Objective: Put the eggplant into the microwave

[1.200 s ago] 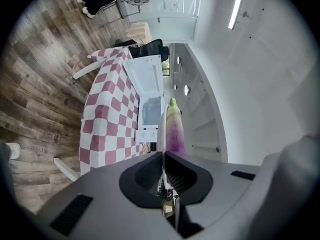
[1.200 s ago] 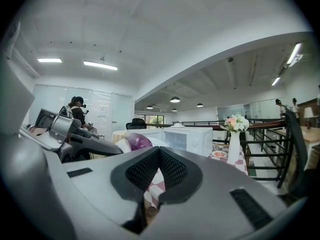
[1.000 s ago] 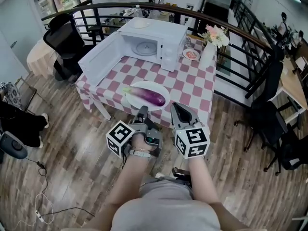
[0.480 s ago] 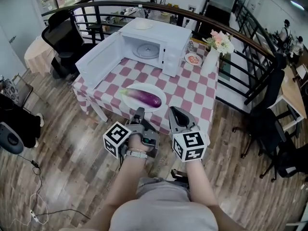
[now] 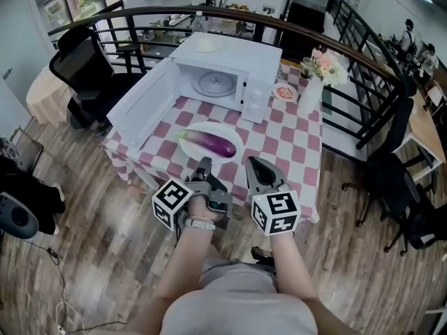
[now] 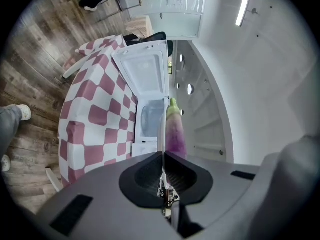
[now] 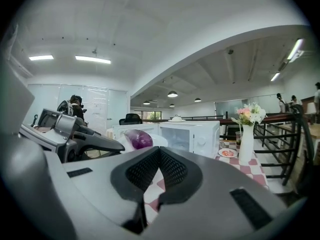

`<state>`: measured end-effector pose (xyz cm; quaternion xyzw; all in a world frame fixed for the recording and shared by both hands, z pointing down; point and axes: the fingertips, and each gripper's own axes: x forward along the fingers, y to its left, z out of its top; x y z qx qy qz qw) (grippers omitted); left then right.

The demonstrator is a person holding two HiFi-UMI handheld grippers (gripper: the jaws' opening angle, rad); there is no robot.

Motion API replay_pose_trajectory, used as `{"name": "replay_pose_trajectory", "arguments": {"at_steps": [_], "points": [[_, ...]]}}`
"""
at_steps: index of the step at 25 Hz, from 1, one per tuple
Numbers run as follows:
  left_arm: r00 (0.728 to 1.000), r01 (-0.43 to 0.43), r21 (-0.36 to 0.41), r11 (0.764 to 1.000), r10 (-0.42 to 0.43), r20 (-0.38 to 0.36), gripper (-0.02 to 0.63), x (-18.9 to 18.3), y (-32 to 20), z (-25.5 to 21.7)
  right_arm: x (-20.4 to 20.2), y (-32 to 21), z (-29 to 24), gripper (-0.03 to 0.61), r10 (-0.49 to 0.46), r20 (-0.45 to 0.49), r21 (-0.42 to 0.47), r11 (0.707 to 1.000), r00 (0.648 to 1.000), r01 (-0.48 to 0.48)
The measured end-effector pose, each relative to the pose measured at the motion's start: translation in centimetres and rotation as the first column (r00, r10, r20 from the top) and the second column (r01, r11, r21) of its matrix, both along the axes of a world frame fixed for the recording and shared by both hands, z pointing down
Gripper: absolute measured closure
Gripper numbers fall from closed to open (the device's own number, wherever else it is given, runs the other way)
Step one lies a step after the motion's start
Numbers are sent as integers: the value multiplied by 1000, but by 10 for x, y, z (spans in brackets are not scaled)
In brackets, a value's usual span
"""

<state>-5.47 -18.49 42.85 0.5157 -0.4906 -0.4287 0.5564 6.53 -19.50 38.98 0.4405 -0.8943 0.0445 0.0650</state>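
Observation:
A purple eggplant (image 5: 207, 144) with a green stem lies on a white plate (image 5: 232, 137) near the front edge of the checkered table (image 5: 293, 145). Behind it stands the white microwave (image 5: 258, 65), its door (image 5: 150, 100) swung wide to the left and the glass turntable (image 5: 213, 84) bare. My left gripper (image 5: 203, 162) and right gripper (image 5: 253, 160) hover side by side just short of the table's front edge, both shut and holding nothing. The left gripper view looks straight along the eggplant (image 6: 175, 131) toward the open microwave (image 6: 150, 119). The right gripper view has the eggplant (image 7: 138, 138) left of its shut jaws.
A white vase of flowers (image 5: 312, 93) and a small dish of food (image 5: 283, 93) stand at the table's right rear. A plate (image 5: 207, 45) rests on top of the microwave. A black railing (image 5: 363, 68) curves behind the table, with office chairs left (image 5: 84, 54) and right (image 5: 398, 180).
Both grippers have moved forward together toward the table, so the plate with the eggplant now sits closer in front of them. Both stay shut.

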Motion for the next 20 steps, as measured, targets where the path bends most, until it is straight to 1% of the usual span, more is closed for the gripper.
{"name": "replay_pose_trajectory", "arguments": {"at_steps": [4,13,20], "points": [[1000,-29,7,1000,29,3,600,-17,-25,-1,-17,-21,0,555,26,11,-12,1000,1000,-26],[996,-89,-19,996,89,-1,600,-50,-74,10,-52,-64,12,555,74,-6,-42,996,997,-74],[989,-145,-19,989,145,-2,598,-69,-107,14,-71,-91,15,555,135,-2,-51,990,991,-135]]}}
